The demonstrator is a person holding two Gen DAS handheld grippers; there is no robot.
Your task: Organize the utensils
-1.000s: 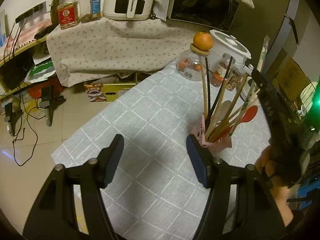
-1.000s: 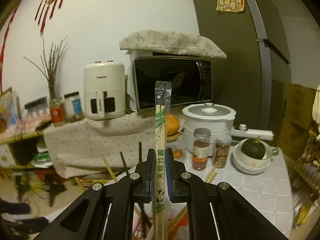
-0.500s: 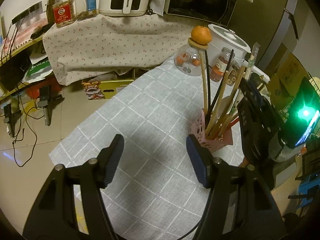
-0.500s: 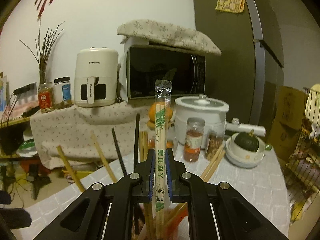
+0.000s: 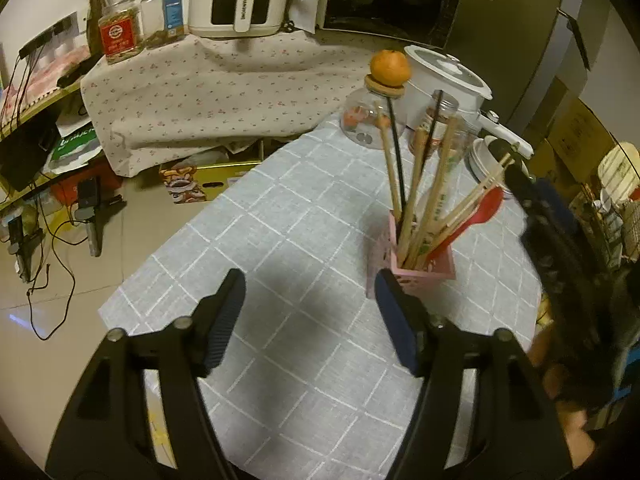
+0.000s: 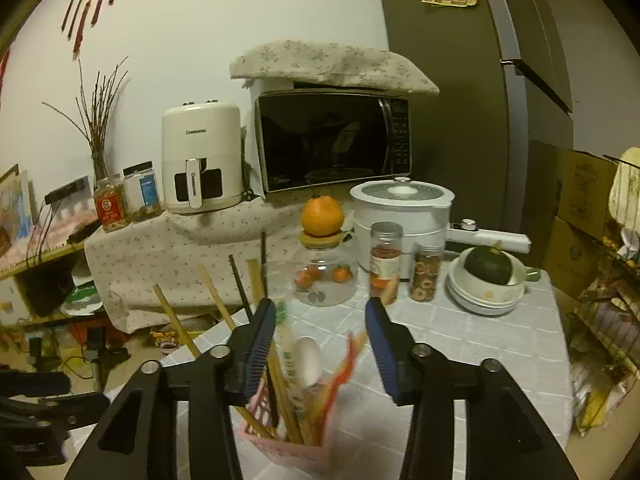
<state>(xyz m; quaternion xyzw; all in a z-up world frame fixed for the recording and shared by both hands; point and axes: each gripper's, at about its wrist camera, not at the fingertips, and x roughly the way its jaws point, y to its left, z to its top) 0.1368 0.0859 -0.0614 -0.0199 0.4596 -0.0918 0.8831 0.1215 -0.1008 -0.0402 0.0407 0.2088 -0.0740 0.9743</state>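
A pink slotted holder (image 5: 442, 266) stands on the grey checked tablecloth (image 5: 304, 216), packed with several wooden and black chopsticks, a red spoon (image 5: 480, 208) and a paper-wrapped pair of chopsticks (image 5: 438, 188). My right gripper (image 6: 320, 312) hangs just over the holder (image 6: 280, 448); its jaws are opening. The wrapped pair (image 6: 286, 340) leans by the left pad, loose, beside a white spoon (image 6: 308, 360). My left gripper (image 5: 308, 284) hovers over bare cloth to the holder's left, its jaws opening with nothing between them. The right gripper (image 5: 534, 196) shows at the far right there.
Behind the holder stand a glass jar (image 6: 324, 276) topped with an orange, two spice jars (image 6: 386, 260), a white cooker (image 6: 404, 216) and stacked bowls (image 6: 484, 296) holding a green squash. The table's left edge drops to a floor with cables.
The right gripper went from shut on the wrapped chopsticks to apart. The pair has dropped out of its grip and now stands in the pink holder. The left gripper's jaws widened slightly.
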